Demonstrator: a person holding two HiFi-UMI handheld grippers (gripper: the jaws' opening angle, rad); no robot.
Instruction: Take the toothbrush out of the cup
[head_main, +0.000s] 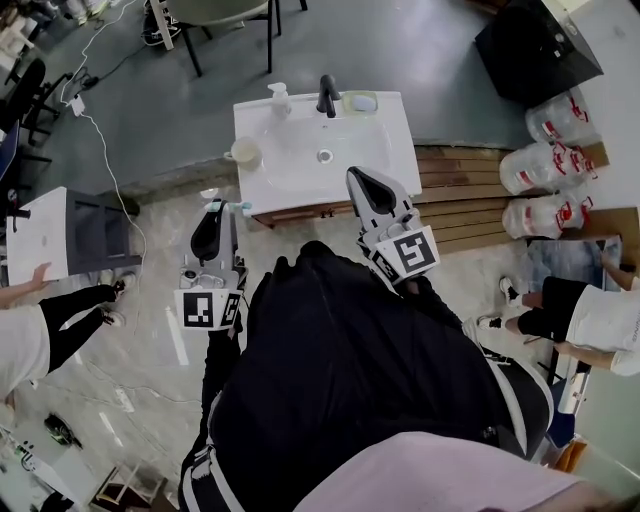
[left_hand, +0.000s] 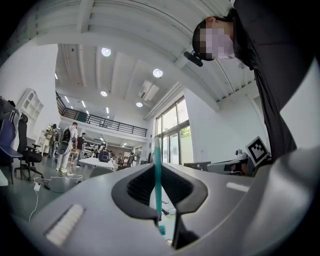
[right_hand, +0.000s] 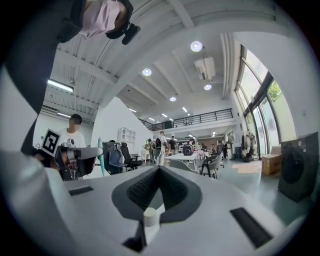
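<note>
The teal toothbrush (left_hand: 158, 186) stands upright, pinched between the pads of the left hand-held gripper (head_main: 213, 211). It is clear of the cup (head_main: 244, 152) and held off the near left corner of the white desk (head_main: 392, 152). The cup sits at that desk's left edge, beside the sink (head_main: 325, 150). The right hand-held gripper (head_main: 368, 182) has its jaws pressed together on nothing, over the desk's front edge.

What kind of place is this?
Probably a big open workshop or office hall, not a bathroom. The white washbasin stands out on the open floor, with dark office chairs and a railed upper balcony around it.
</note>
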